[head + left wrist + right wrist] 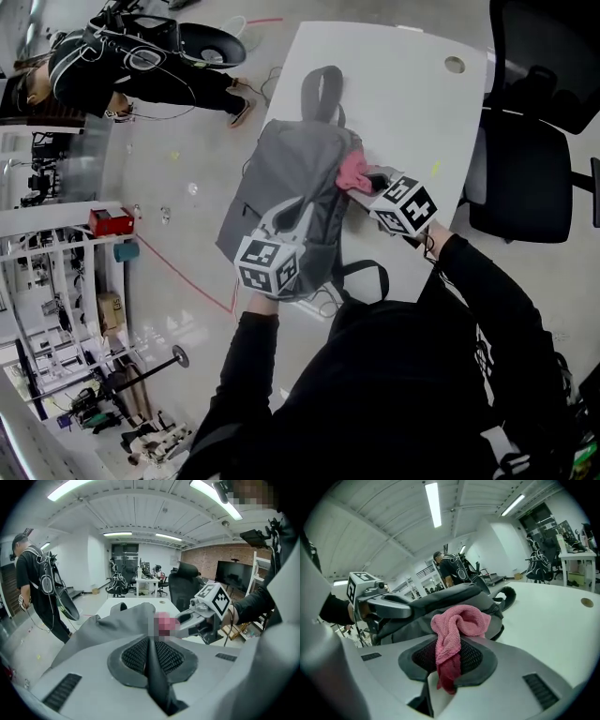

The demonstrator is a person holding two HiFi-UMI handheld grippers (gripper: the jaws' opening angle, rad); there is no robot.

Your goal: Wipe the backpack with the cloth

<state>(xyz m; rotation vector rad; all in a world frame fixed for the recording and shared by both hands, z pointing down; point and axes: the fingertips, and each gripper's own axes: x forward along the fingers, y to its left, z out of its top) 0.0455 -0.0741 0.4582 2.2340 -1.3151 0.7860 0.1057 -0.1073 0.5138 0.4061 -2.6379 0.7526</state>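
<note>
left claw (pixel 302 212) pinches grey backpack (pixel 279 167), right claw (pixel 362 179) pinches bunched pink cloth (pixel 457 626).

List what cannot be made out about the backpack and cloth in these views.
- Head view: the left gripper covers the backpack's lower front; the person's body hides the table's near edge.
- Left gripper view: a mosaic patch blurs the cloth; which backpack part the jaws pinch is unclear.
- Right gripper view: the cloth, held in the right gripper, hides the backpack surface behind it.
</note>
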